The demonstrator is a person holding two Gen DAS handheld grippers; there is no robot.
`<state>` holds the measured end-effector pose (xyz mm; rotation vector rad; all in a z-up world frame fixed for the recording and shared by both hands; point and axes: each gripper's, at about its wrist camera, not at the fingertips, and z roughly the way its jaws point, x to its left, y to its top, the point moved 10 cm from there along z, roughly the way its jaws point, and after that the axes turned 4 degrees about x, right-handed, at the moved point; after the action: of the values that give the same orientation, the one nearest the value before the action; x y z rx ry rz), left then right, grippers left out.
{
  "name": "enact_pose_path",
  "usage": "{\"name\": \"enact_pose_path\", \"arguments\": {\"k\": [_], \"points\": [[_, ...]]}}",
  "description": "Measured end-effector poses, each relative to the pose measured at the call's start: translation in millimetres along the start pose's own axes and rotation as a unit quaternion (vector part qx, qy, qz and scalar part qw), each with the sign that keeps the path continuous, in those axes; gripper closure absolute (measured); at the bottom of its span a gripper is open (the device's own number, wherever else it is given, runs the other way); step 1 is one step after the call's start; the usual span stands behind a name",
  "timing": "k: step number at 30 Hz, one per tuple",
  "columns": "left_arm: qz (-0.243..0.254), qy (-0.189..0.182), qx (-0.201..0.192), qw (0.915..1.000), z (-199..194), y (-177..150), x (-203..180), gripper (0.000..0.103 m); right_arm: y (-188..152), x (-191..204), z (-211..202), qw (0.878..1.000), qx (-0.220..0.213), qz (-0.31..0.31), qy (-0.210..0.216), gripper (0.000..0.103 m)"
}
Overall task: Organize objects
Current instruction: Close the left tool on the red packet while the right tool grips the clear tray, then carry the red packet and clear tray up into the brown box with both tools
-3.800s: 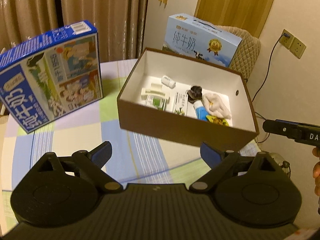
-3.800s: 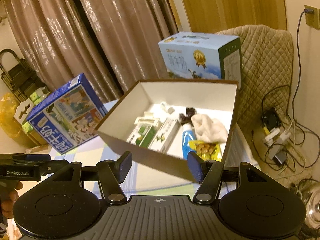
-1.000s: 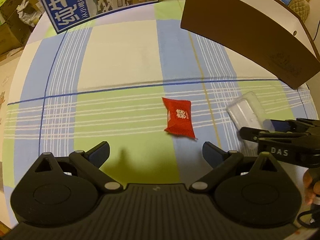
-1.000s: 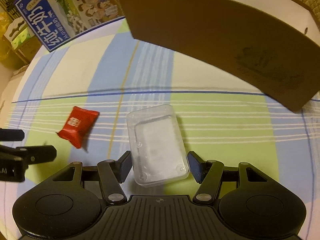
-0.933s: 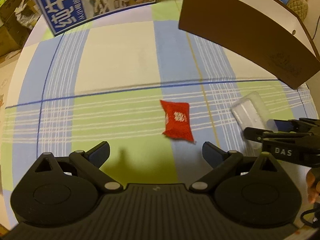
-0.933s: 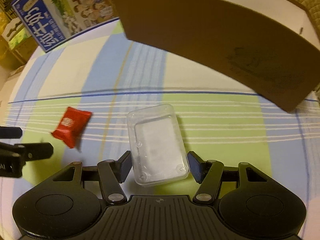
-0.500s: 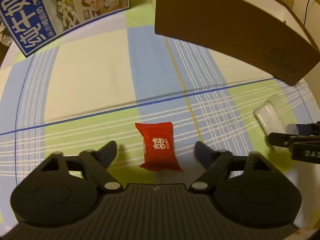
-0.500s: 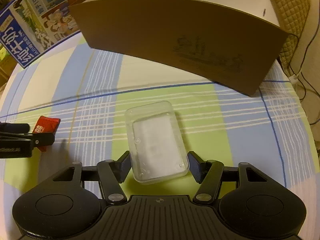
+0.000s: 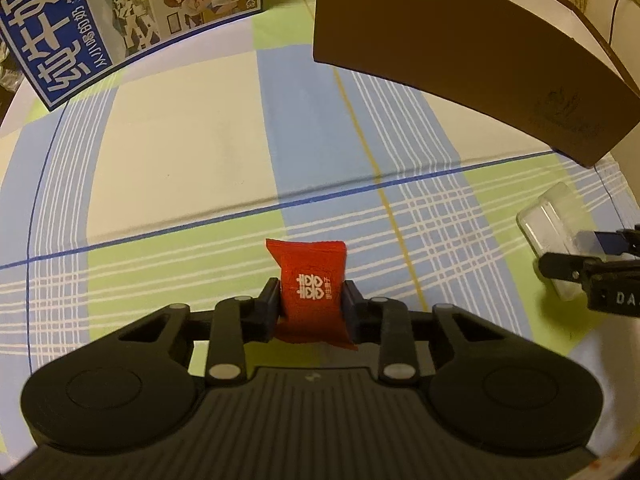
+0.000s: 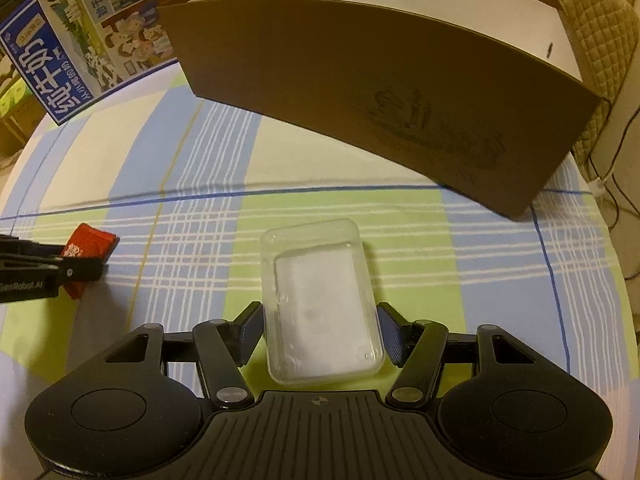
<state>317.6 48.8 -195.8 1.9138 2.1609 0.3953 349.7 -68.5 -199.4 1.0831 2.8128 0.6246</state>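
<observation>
Left tongs (image 9: pixel 311 300) pinch red packet (image 9: pixel 310 292), lengthwise pointing forward.

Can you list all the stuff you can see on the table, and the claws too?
red candy packet: one, red, near table edge, pinched between left claw's fingers
clear plastic case: one, see-through, between right claw's fingers
brown box: one, brown outside, white inside, far side of table
milk carton box: one, blue, far left
tablecloth: one, blue, green and cream checks
left claw: black, shut on packet
right claw: black, open around case
</observation>
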Motion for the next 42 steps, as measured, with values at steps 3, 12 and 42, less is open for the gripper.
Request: {"name": "enact_pose_path", "arguments": {"k": [3, 12, 42], "points": [[0.004, 0.000, -0.001, 1.0000, -1, -3, -2, 0.076, 3, 3, 3, 1.000, -0.002, -0.013, -0.007, 0.045], [0.002, -0.001, -0.001, 1.0000, -3, -10, -3, 0.077, 2, 6, 3, 0.999, -0.003, -0.030, -0.012, 0.048], [0.063, -0.060, -0.071, 0.9937, -63, 30, -66, 0.080, 10, 8, -66, 0.997, -0.040, 0.009, 0.061, 0.049]]}}
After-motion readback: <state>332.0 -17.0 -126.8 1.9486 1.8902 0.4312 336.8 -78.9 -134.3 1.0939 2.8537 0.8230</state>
